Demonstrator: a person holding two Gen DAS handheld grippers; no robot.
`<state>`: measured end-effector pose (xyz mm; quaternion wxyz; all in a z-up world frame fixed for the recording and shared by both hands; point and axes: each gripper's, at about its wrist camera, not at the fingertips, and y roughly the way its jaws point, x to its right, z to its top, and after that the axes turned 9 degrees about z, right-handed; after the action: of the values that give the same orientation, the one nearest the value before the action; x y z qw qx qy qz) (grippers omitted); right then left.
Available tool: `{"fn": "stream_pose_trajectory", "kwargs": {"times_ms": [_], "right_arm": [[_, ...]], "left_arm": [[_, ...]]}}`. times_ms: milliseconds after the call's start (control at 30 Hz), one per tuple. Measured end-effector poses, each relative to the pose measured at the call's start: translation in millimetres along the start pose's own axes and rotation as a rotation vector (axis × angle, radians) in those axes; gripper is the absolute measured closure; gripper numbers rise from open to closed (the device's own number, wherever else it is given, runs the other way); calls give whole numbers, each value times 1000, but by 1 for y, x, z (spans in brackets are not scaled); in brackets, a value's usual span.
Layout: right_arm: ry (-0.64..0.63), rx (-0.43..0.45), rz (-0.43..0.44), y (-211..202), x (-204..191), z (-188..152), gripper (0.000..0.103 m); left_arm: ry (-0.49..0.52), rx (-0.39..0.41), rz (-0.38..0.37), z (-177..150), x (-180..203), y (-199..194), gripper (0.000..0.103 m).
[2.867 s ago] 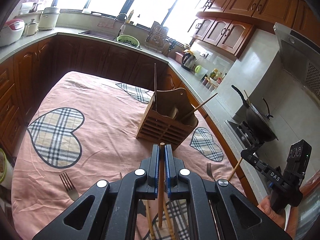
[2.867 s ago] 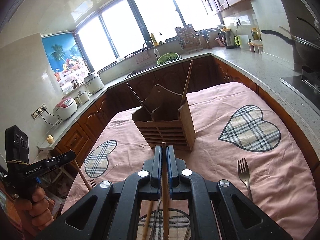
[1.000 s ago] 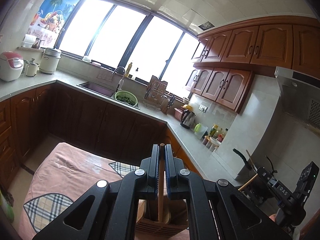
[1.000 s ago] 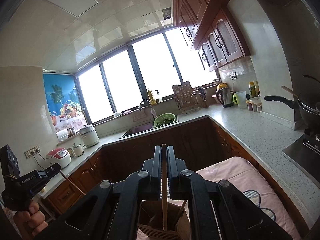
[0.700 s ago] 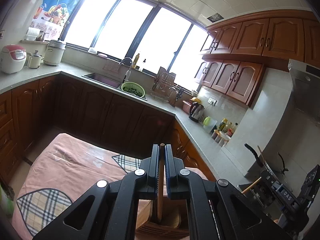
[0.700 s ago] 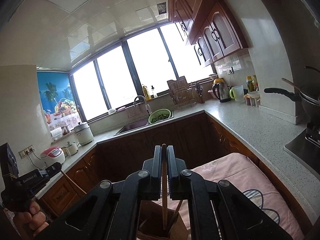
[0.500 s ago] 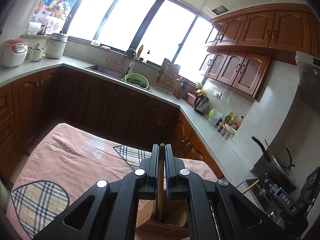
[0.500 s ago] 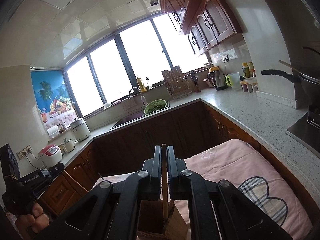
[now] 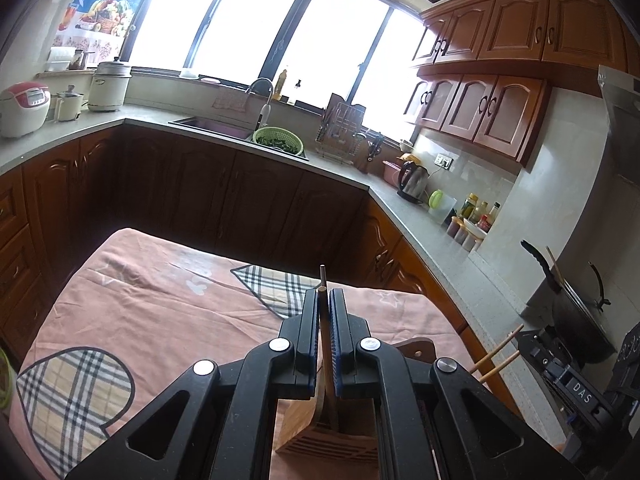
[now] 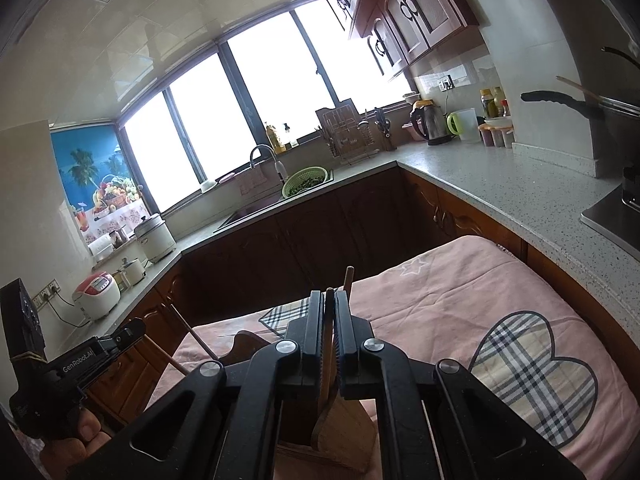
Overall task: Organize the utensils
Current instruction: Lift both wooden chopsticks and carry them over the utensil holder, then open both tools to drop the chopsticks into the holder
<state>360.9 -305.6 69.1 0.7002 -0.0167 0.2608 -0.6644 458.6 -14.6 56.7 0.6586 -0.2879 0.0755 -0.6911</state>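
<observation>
While both hands hang over the wooden holder (image 9: 320, 432), each gripper has its jaws pinched tight on a single chopstick. The left gripper (image 9: 324, 308) pins a chopstick (image 9: 327, 372) whose lower end reaches down into the holder below it; the right gripper (image 10: 329, 308) clamps its own chopstick (image 10: 327, 344) the same way, the shaft running down toward the holder (image 10: 340, 420), though I cannot tell whether its tip touches the bottom. Neither stick is let go yet.

Some of the job looks done: a dark stick (image 9: 322, 276) stands up behind the left jaws, and another (image 10: 349, 280) rises behind the right ones, both seemingly parked in the holder already. The holder sits on the pink cloth (image 9: 160, 308) with plaid hearts.

My guess is this is the drop-in step, nearly finished for this pair. What else waits on the cloth I cannot say; the near part of the table is hidden under the grippers in both views.
</observation>
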Motion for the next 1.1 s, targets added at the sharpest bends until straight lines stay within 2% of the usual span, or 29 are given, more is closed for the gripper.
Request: {"fn": "stream_pose_trajectory", "kwargs": {"times_ms": [333, 433, 533, 600, 633, 667, 700, 733, 800, 867, 967, 1100], "right_arm": [[9, -6, 1, 1, 3, 0, 98], [16, -12, 8, 2, 5, 0, 93], [26, -14, 14, 1, 6, -1, 91], [37, -7, 24, -1, 6, 0, 74], [40, -1, 30, -3, 6, 0, 53], [40, 6, 27, -6, 5, 0, 40], [38, 13, 28, -8, 4, 1, 37], [39, 14, 31, -10, 3, 1, 36], [49, 16, 44, -13, 3, 1, 31], [53, 25, 53, -18, 2, 1, 14], [55, 34, 57, -25, 0, 0, 7], [55, 26, 74, -33, -4, -5, 5]], "left_arm": [[0, -18, -14, -4, -9, 3, 99], [-12, -33, -20, -3, -12, 5, 95], [-21, -36, -19, -2, -15, 3, 81], [-28, -32, -23, -2, -15, 0, 75], [-27, -33, -22, -2, -16, -2, 73], [-28, -38, -18, -2, -15, -2, 66], [-33, -37, -18, -1, -16, -4, 55], [-38, -31, -17, -2, -16, -7, 50], [-42, -26, -6, -3, -17, -13, 33], [-52, -19, 2, -7, -20, -19, 24], [-44, -23, 9, -12, -23, -29, 23], [-45, -34, 4, -19, -30, -45, 23]]}}
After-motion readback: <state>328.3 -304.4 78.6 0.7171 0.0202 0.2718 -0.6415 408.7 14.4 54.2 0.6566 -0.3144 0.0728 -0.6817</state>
